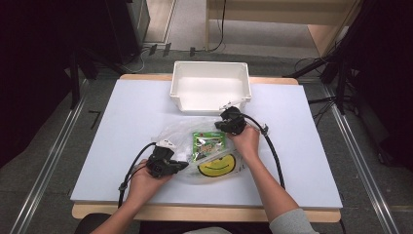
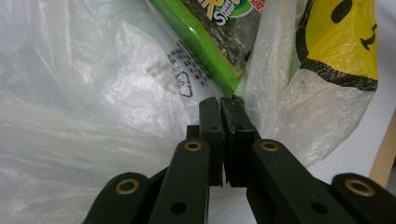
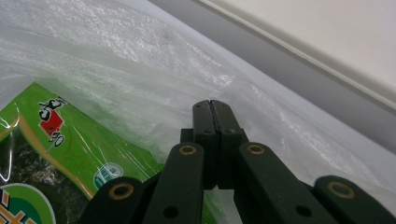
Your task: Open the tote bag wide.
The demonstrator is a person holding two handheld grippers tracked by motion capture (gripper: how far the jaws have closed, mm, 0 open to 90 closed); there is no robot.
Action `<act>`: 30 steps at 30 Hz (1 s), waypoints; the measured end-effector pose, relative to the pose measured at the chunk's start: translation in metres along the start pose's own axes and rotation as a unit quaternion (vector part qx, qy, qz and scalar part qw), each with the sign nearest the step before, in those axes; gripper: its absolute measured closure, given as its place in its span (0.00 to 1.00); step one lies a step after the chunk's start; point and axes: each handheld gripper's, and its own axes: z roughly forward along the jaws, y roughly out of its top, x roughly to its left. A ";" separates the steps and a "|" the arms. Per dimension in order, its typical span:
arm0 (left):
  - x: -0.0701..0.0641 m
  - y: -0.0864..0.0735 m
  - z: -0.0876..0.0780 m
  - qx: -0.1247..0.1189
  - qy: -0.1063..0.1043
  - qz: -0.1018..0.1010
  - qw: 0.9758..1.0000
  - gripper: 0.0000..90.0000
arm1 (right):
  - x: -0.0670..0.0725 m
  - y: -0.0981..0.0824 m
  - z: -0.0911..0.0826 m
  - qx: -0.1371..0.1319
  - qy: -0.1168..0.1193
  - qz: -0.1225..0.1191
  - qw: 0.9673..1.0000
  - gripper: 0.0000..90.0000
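A clear plastic bag point(image 1: 178, 132) with a yellow smiley face point(image 1: 216, 165) lies crumpled in the middle of the table. A green seaweed snack packet point(image 1: 208, 144) lies in its folds. My left gripper point(image 1: 186, 165) is at the bag's near left side, jaws shut. In the left gripper view my left gripper point(image 2: 220, 100) pinches the bag point(image 2: 93, 93) beside the packet point(image 2: 205, 51). My right gripper point(image 1: 217, 126) is at the bag's far right corner. In the right gripper view my right gripper point(image 3: 212, 103) is shut, tips against the bag point(image 3: 140, 60); whether film is pinched I cannot tell.
A white empty bin point(image 1: 175, 92) stands at the table's far edge, just behind the bag; its wall point(image 3: 327, 37) shows close in the right gripper view. The white tabletop point(image 1: 302, 161) extends to both sides. The wooden front edge point(image 1: 204, 213) runs near the person's forearms.
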 end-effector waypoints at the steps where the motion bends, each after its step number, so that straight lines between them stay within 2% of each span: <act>1: -0.001 -0.001 0.000 0.000 -0.001 0.000 1.000 0.99 | 0.000 0.000 0.000 0.001 -0.001 0.002 1.000 1.00; 5: -0.007 -0.006 0.001 0.007 -0.003 0.007 1.000 0.99 | 0.000 0.002 0.000 0.007 -0.001 0.010 1.000 1.00; 9: -0.012 -0.010 0.000 0.009 -0.005 0.011 1.000 0.99 | 0.000 0.006 0.001 0.018 -0.002 0.006 1.000 1.00; 13: -0.016 -0.015 -0.001 0.015 -0.007 0.013 1.000 0.99 | 0.000 0.009 0.001 0.030 -0.004 0.020 0.999 1.00; 19: -0.022 -0.025 -0.005 0.019 -0.012 0.018 1.000 0.99 | -0.001 0.007 0.002 0.016 -0.006 0.040 0.999 1.00; 25: -0.024 -0.037 -0.013 0.021 -0.016 0.014 1.000 1.00 | 0.002 0.002 0.002 -0.002 -0.016 0.023 1.000 1.00; 30: -0.026 -0.042 -0.017 0.028 -0.016 0.017 0.999 1.00 | 0.005 0.001 0.003 -0.012 -0.036 0.005 0.999 1.00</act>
